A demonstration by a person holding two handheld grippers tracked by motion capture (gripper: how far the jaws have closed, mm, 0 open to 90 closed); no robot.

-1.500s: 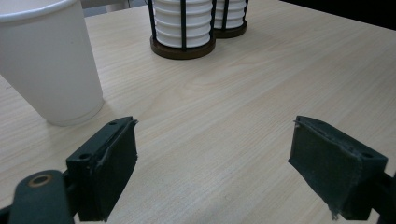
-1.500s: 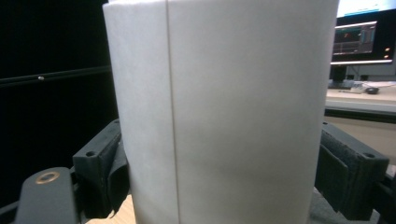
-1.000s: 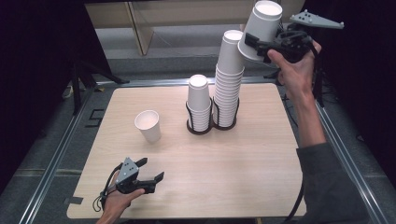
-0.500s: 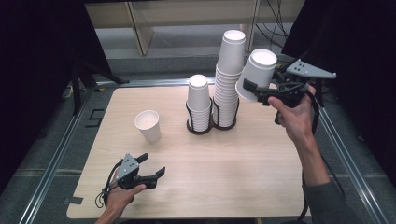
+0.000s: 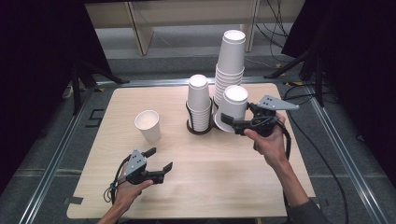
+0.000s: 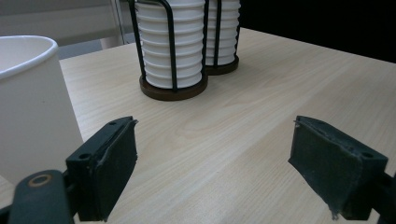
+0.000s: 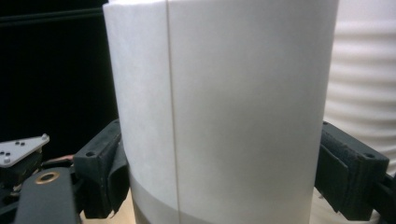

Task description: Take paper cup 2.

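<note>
Plain white paper cups on a wooden table, one of them clamped in the right tongs.

At the near left, the left gripper (image 5: 160, 157) rests low over the table (image 5: 224, 186), jaws apart with nothing between them, near a lone upright cup (image 5: 148, 125). At the centre, a short stack (image 5: 199, 100) and a tall stack (image 5: 232, 56) stand in a black wire holder (image 5: 201, 128). In front of the tall stack, the right gripper (image 5: 233, 117) squeezes the held cup (image 5: 232, 105) from both sides.

A pale wooden table (image 5: 201, 186) carries a single loose paper cup (image 5: 148, 125) (upright, mouth up) and two wire-framed cup stacks (image 5: 200, 105) near its far edge.
</note>
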